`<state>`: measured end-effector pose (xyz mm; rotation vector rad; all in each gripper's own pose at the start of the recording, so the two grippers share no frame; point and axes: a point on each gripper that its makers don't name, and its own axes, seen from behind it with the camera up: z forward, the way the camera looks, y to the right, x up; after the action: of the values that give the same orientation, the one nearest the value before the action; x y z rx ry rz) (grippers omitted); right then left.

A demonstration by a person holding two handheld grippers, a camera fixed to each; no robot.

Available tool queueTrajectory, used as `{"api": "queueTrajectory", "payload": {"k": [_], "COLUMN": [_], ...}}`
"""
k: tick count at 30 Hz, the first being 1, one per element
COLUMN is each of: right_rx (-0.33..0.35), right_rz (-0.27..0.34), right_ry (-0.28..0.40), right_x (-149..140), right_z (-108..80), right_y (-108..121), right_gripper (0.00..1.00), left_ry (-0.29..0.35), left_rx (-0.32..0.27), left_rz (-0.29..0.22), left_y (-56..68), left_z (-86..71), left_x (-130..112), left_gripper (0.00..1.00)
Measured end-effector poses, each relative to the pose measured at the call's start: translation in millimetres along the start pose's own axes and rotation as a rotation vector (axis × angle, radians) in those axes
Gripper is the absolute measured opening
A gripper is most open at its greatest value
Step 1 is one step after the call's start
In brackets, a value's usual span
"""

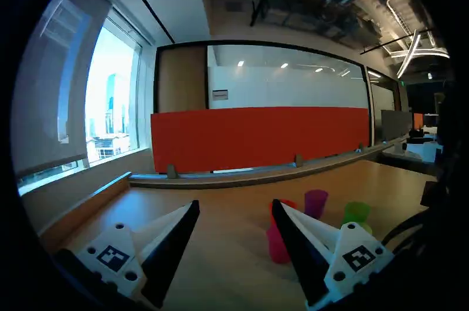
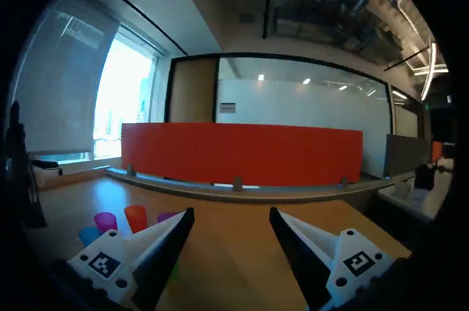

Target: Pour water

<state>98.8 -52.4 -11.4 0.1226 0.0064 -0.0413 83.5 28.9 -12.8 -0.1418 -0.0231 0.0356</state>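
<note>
The left gripper [image 1: 235, 203] and right gripper [image 2: 231, 210] both stand wide, holding nothing. The cups [image 1: 315, 202] crowd together just ahead on the desk [image 1: 228, 264], so a finger could knock over a neighbour.

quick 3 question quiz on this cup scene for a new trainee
1. True or false: the left gripper is shut on a cup.
2. In the left gripper view, which cup stands farthest right: A purple, B green, C pink?
3. Fill in: the divider behind the table is coloured ____.
Key: 1 false, it is open and holds nothing. 2 B, the green cup. 3 orange-red.
</note>
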Motion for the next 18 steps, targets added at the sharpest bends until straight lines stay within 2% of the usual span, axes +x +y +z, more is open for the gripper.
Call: {"api": "queueTrajectory", "payload": {"k": [7, 18], "right_rx": [-0.1, -0.129], "right_rz": [0.013, 0.087], "right_ry": [0.023, 0.045], "right_x": [2, 9], "right_z": [-6.7, -8.6], "right_y": [19, 26], "right_gripper": [0.99, 0.99], "left_ry": [0.027, 0.051], "left_rx": [0.024, 0.036], "left_rz": [-0.042, -0.017], "left_y": [-5.0, -1.7], "left_z": [-0.6, -2.6], "left_x": [4, 2], "left_gripper": [0.92, 0.91]}}
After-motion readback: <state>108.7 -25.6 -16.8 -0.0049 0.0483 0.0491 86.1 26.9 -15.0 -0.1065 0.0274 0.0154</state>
